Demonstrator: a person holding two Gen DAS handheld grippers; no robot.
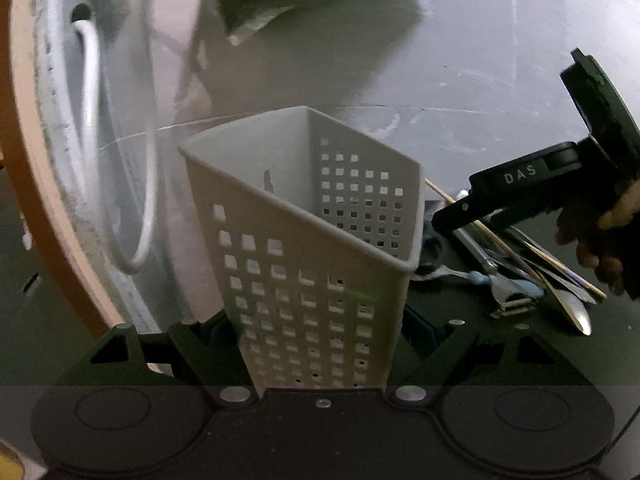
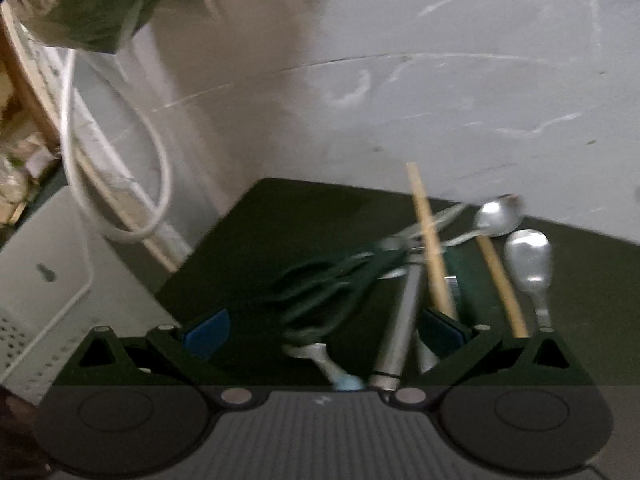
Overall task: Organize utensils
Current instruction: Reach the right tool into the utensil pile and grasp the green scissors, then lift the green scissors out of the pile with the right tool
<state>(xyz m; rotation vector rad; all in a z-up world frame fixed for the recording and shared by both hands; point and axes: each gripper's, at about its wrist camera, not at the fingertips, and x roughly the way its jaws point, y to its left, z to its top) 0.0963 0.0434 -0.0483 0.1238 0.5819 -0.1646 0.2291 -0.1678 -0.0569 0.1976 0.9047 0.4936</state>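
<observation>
the perforated white caddy (image 1: pixel 304 248) is clamped in the left gripper (image 1: pixel 320 336). the right gripper (image 2: pixel 324 332) is held wide apart over the utensil pile (image 2: pixel 420 264) on the dark mat (image 2: pixel 280 220), nothing gripped.

Black tongs (image 2: pixel 326 330) with blue pads (image 2: pixel 208 332), silver screws.

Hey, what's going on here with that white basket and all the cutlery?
A person is sorting utensils with a handheld gripper in each hand. The left gripper holds the white perforated caddy, jaws clamped on its lower sides. The right gripper hangs open above the pile of utensils on the dark mat, with scissors, spoons and chopsticks among them. Nothing is picked up yet.
</observation>
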